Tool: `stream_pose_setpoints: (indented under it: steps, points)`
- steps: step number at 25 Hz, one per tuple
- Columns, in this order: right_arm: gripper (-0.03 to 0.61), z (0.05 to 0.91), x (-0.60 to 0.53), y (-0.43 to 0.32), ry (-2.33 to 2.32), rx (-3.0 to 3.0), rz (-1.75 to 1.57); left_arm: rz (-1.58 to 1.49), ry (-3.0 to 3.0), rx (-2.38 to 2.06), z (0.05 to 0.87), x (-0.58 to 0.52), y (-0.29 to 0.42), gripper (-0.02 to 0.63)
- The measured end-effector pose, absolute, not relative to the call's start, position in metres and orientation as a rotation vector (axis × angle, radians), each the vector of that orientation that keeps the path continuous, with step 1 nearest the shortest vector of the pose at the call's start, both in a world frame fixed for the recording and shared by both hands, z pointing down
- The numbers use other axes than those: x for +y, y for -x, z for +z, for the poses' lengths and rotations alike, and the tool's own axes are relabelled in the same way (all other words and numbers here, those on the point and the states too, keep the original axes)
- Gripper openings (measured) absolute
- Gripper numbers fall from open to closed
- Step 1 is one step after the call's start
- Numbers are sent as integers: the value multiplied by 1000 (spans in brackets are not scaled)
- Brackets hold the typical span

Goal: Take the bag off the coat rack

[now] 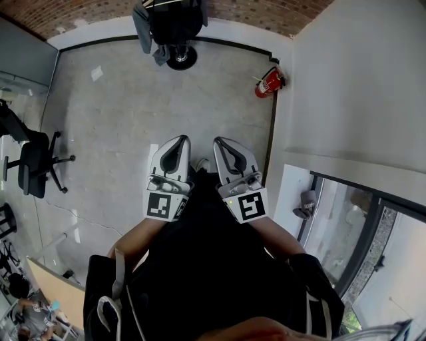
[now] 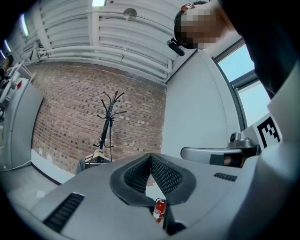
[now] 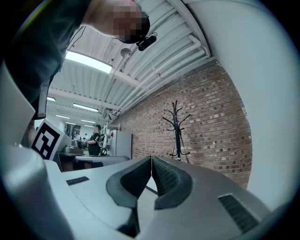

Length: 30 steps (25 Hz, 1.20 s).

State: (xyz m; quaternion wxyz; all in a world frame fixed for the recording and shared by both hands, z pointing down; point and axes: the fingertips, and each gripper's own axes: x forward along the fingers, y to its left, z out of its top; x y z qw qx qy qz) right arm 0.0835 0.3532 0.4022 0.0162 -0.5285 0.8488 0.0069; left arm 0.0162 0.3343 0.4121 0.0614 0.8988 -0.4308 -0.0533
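Dark bag [image 1: 174, 21] hangs on coat rack [image 1: 181, 58]; left claw [image 1: 181, 139], right claw [image 1: 219, 140] clenched empty.

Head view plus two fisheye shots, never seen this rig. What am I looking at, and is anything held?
No robot: a person holds a two-jaw tool in each hand. The head view is from a camera on the person's head, looking steeply down at the left tool and right tool over the floor. The other two pictures come from a camera on each tool, looking along its jaws. Both pairs of jaws are together with nothing between, so nothing is held. Ahead, by the brick wall, stands the coat rack with a dark bag on it. A fire extinguisher stands by the right wall, a chair at left.
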Motion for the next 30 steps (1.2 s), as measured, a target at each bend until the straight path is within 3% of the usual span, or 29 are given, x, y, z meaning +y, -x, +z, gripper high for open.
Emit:
stream_pose_setpoints:
  steps: [19,30]
  points:
    - [21,413,331,-123,1773,2547,-104,-141,-2736,-1283,410,326,-27,20]
    - [21,409,329,-97,1613,2597,-136,-25,-2772,-1274,411,345,-28,20]
